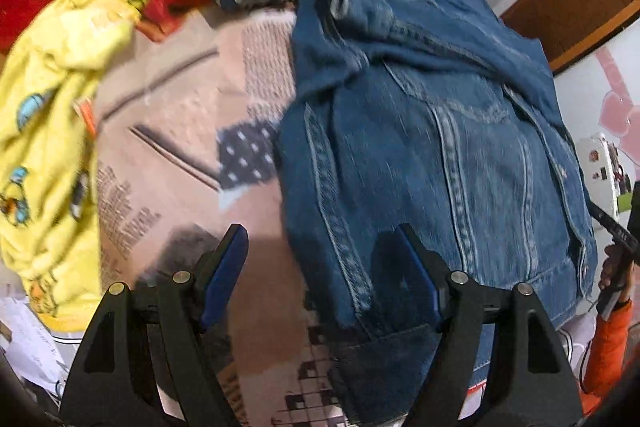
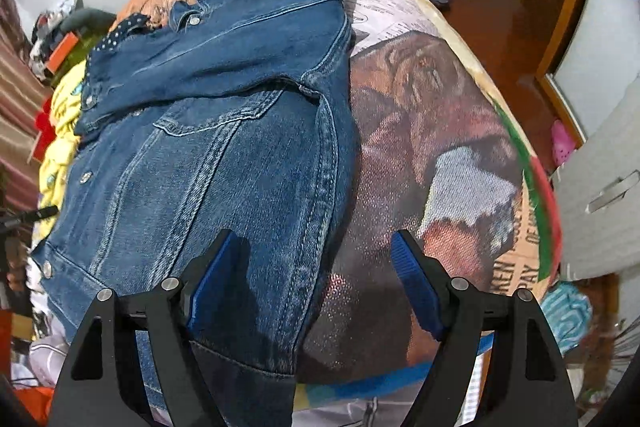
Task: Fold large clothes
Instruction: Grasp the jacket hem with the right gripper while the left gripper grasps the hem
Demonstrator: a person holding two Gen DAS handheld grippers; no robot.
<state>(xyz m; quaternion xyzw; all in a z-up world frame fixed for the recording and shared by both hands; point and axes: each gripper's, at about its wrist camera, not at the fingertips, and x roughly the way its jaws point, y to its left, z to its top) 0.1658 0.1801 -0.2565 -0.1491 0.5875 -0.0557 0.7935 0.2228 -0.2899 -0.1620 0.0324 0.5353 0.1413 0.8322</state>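
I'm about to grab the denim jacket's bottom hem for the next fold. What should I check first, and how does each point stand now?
1. Left tongs open, nothing held: ok.
2. Right tongs open, nothing held: ok.
3. Denim jacket lies spread on the printed bedspread: ok.
4. Each tongs straddles a bottom hem corner: ok.
5. Yellow garment lies apart from the jacket: ok.
6. Sleeves tucked flat: cannot tell.

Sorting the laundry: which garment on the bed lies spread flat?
The blue denim jacket; the yellow printed garment beside it lies crumpled in a heap.
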